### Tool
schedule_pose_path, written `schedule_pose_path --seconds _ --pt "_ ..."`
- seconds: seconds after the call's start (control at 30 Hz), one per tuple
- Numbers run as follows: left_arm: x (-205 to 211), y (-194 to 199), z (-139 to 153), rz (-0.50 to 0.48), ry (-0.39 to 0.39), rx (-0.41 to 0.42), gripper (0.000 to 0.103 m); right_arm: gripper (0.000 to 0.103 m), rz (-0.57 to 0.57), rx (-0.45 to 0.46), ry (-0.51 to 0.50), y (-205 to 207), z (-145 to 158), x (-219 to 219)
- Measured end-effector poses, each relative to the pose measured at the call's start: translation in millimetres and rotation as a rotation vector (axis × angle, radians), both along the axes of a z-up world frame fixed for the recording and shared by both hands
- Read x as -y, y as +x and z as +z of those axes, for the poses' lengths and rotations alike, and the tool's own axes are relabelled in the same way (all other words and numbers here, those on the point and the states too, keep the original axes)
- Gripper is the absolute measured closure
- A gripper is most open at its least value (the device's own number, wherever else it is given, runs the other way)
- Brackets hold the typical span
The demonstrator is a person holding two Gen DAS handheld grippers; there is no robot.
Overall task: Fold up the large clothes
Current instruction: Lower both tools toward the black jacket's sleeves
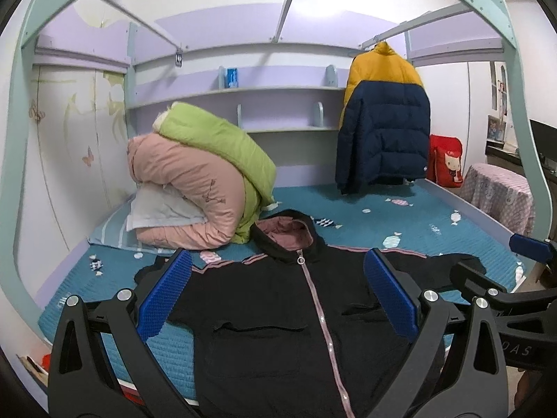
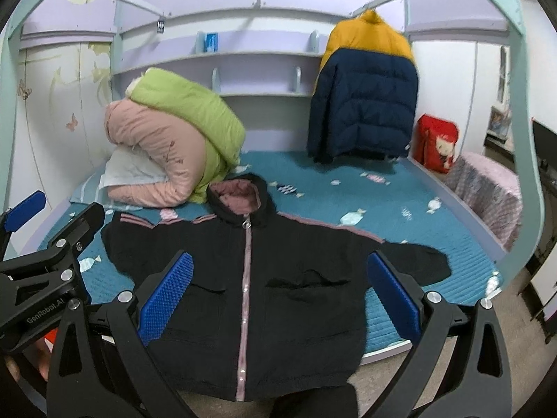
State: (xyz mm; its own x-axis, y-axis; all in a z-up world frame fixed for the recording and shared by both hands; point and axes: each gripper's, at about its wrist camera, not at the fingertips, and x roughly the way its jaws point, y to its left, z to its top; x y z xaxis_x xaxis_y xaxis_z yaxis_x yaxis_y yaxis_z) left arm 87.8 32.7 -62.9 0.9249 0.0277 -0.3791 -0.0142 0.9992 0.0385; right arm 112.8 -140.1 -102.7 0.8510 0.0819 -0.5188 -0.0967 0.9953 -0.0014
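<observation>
A black hooded jacket (image 1: 278, 313) with a pink zip and pink trim lies flat, front up, on the teal bed cover (image 1: 400, 216), hood away from me, hem hanging over the near bed edge. It also shows in the right wrist view (image 2: 271, 278). My left gripper (image 1: 278, 292) is open and empty above the jacket's chest. My right gripper (image 2: 278, 292) is open and empty above the jacket's lower half. The right gripper shows at the right edge of the left view (image 1: 504, 289), the left gripper at the left edge of the right view (image 2: 52, 250).
A rolled pink and green quilt (image 1: 198, 174) on a pillow sits at the back left of the bed. A yellow and navy puffer jacket (image 1: 383, 122) hangs at the back right. A red bag (image 1: 447, 160) and a pink-covered stand (image 1: 497, 195) are to the right.
</observation>
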Motion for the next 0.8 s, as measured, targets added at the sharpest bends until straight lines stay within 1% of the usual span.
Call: schedule_pose_path --seconds 0.1,0.27,0.33,0.37,0.43,0.47,0.5,0.53,0.6,0.67,0.73,0.77,0.8 --pt "-13 28 -20 0.008 -0.010 -0.057 0.005 0.007 0.009 -0.050 0.004 23 -15 -10" --pt "-42 75 -61 0.037 -0.008 -0.158 0.005 0.007 0.069 -0.143 -0.008 69 -52 -44" --pt "-64 97 -81 0.044 -0.039 -0.213 0.005 0.007 0.098 -0.169 -0.009 85 -64 -58" --pt "-79 110 -94 0.054 -0.061 -0.244 0.005 0.007 0.118 -0.185 -0.008 95 -72 -68" --pt "-105 127 -113 0.081 -0.078 -0.274 0.005 0.007 0.149 -0.221 -0.013 123 -93 -90" --pt "-115 132 -120 0.105 -0.070 -0.281 0.005 0.007 0.162 -0.234 -0.014 135 -101 -99" --pt "-132 144 -133 0.149 -0.046 -0.290 0.005 0.007 0.176 -0.252 -0.020 151 -113 -112" --pt "-143 150 -141 0.166 -0.035 -0.297 0.005 0.007 0.186 -0.270 -0.031 165 -125 -123" --pt "-177 173 -163 0.216 -0.024 -0.345 0.005 0.007 0.199 -0.290 -0.045 188 -145 -143" --pt "-213 189 -181 0.255 -0.045 -0.373 0.005 0.007 0.222 -0.313 -0.061 213 -169 -166" --pt "-261 209 -205 0.290 -0.081 -0.383 0.005 0.007 0.243 -0.323 -0.069 232 -187 -186" --pt "-279 213 -212 0.298 -0.089 -0.387 0.005 0.007 0.252 -0.326 -0.072 240 -195 -195" --pt "-306 223 -224 0.323 -0.100 -0.394 0.005 0.007 0.264 -0.324 -0.067 247 -202 -205"
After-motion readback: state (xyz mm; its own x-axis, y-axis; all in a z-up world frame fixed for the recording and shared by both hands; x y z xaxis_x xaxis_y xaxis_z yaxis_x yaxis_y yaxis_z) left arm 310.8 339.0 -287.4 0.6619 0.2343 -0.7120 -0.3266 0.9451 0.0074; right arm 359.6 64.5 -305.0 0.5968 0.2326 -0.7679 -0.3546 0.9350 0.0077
